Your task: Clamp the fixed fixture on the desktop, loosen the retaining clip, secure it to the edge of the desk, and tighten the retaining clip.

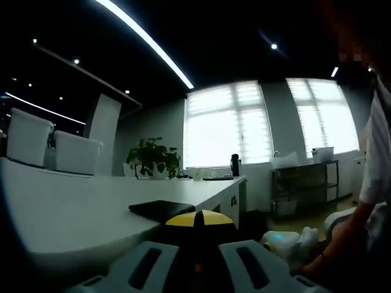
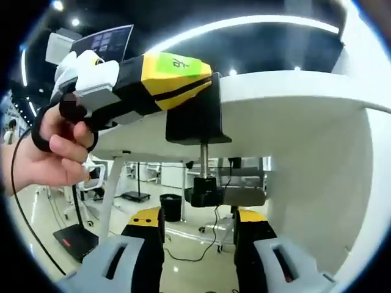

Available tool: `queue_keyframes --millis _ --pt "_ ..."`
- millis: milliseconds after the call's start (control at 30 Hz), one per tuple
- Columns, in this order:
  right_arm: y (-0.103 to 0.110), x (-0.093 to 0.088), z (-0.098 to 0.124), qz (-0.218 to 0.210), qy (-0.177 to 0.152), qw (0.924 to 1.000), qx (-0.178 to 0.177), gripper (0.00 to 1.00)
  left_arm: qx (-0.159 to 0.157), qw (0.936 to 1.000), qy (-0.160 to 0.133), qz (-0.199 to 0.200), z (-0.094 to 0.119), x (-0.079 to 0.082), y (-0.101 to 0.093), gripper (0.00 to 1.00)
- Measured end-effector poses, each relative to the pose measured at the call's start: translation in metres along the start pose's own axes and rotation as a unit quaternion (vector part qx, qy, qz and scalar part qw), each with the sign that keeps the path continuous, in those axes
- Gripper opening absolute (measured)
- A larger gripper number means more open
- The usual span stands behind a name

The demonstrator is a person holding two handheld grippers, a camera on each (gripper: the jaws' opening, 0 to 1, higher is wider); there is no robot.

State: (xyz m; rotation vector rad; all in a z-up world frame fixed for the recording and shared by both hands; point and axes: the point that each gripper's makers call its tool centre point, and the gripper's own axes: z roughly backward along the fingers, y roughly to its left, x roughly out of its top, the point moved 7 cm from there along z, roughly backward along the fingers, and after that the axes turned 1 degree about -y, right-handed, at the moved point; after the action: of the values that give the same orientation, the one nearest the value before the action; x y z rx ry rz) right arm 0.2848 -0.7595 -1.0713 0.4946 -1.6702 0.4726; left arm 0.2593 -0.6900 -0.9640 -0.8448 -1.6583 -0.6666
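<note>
Two grippers work at one white worktop point(image 2: 293, 104) edge. Left gripper point(image 1: 194, 253), its fingers clamped on the black clamp point(image 1: 162, 209), holds it on the edge. Right gripper point(image 2: 198, 244) sits below, fingers apart either side of the screw knob point(image 2: 204, 194), whether touching I cannot tell.

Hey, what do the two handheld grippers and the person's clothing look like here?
The left gripper is black and yellow with a white rear, a green label and a black cable. The right gripper has pale grey slotted jaws on yellow-black mounts. The person's sleeve is white.
</note>
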Motion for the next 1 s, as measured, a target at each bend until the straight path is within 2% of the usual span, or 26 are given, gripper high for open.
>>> queue_keyframes --millis 100,200,300,467,600,733,833,933,1000 --pt "0.001 0.005 -0.007 0.003 -0.004 0.9999 -0.016 0.40 0.001 1.0000 0.000 -0.003 0.000 0.000 0.000 0.02" --pt "-0.001 0.012 -0.009 -0.010 -0.012 0.9990 -0.042 0.25 0.000 1.0000 0.000 -0.004 0.000 0.000 0.000 0.02" --pt "-0.001 0.011 -0.012 0.010 -0.004 0.9991 -0.041 0.24 -0.001 1.0000 -0.008 0.006 0.001 -0.001 0.001 0.02" --pt "-0.003 0.010 -0.013 0.024 0.000 0.9995 -0.021 0.24 0.000 1.0000 0.004 0.002 0.000 0.000 0.000 0.02" --pt "-0.008 0.010 -0.016 0.029 -0.002 0.9992 0.028 0.24 -0.001 1.0000 -0.003 0.001 0.001 -0.001 0.000 0.02" --pt "-0.012 0.010 -0.019 0.004 0.003 0.9943 0.106 0.24 -0.004 0.9999 -0.011 0.011 0.001 -0.001 0.001 0.02" --pt "-0.019 0.010 -0.023 0.031 0.007 0.9836 0.177 0.24 -0.004 0.9999 -0.007 0.011 0.001 0.000 0.001 0.02" --pt "-0.022 0.011 -0.026 0.059 0.016 0.9727 0.224 0.24 -0.004 0.9999 -0.005 0.010 0.001 0.000 0.001 0.02" --pt "-0.023 0.011 -0.029 0.091 0.021 0.9628 0.254 0.24 -0.004 0.9999 -0.007 0.010 0.001 0.000 0.001 0.02"
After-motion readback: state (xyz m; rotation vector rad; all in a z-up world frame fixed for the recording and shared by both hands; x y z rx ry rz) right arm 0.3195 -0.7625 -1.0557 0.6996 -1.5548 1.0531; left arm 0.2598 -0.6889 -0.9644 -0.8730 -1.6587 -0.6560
